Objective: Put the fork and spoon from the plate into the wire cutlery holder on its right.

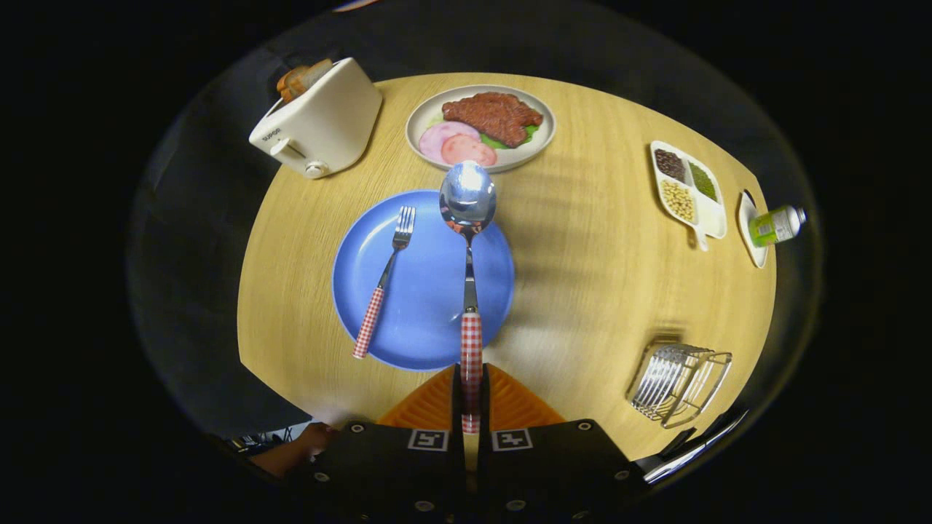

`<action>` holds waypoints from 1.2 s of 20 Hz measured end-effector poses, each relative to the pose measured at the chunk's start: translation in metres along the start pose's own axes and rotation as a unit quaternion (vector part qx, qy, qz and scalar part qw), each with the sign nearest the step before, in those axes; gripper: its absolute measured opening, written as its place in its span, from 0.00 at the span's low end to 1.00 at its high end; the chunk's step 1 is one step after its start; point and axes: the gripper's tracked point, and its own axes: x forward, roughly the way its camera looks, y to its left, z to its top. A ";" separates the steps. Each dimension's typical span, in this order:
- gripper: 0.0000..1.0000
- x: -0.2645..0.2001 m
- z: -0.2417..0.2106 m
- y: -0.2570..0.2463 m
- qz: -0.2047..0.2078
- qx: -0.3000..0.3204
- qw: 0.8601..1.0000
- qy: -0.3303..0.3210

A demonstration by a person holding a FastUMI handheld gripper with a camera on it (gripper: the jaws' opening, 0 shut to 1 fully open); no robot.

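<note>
My gripper (pixel 471 393) is shut on the spoon (pixel 468 218), both orange fingers (pixel 429 407) pressing its red-checked handle. The spoon points straight ahead, its shiny bowl raised over the far rim of the blue plate (pixel 429 306). The fork (pixel 382 291), with a matching checked handle, lies on the plate's left half, tines pointing away from me. The wire cutlery holder (pixel 678 384) stands on the wooden table to the right of the fingers, apart from the plate.
Beyond the blue plate sits a pale plate of meat and ham slices (pixel 480 125). A white toaster (pixel 318 120) with bread is at the far left. A divided dish of beans (pixel 688 188) and a green bottle (pixel 775 224) lie at the far right. A hand (pixel 302 444) rests near the table's front edge.
</note>
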 end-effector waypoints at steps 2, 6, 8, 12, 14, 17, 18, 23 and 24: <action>0.07 -0.016 -0.006 -0.026 -0.010 0.017 1.000 -0.011; 0.07 -0.038 -0.027 -0.079 -0.040 0.053 0.998 -0.012; 0.07 -0.053 -0.039 -0.106 -0.053 0.058 0.997 -0.012; 0.07 -0.074 -0.071 -0.152 -0.081 0.062 0.995 0.013; 0.07 -0.080 -0.088 -0.161 -0.075 0.060 0.995 0.036; 0.07 -0.078 -0.112 -0.176 -0.071 0.054 0.993 0.075; 0.07 -0.077 -0.119 -0.180 -0.070 0.058 0.992 0.090; 0.08 -0.072 -0.139 -0.190 -0.057 0.065 0.986 0.143; 0.08 -0.072 -0.140 -0.190 -0.053 0.061 0.985 0.151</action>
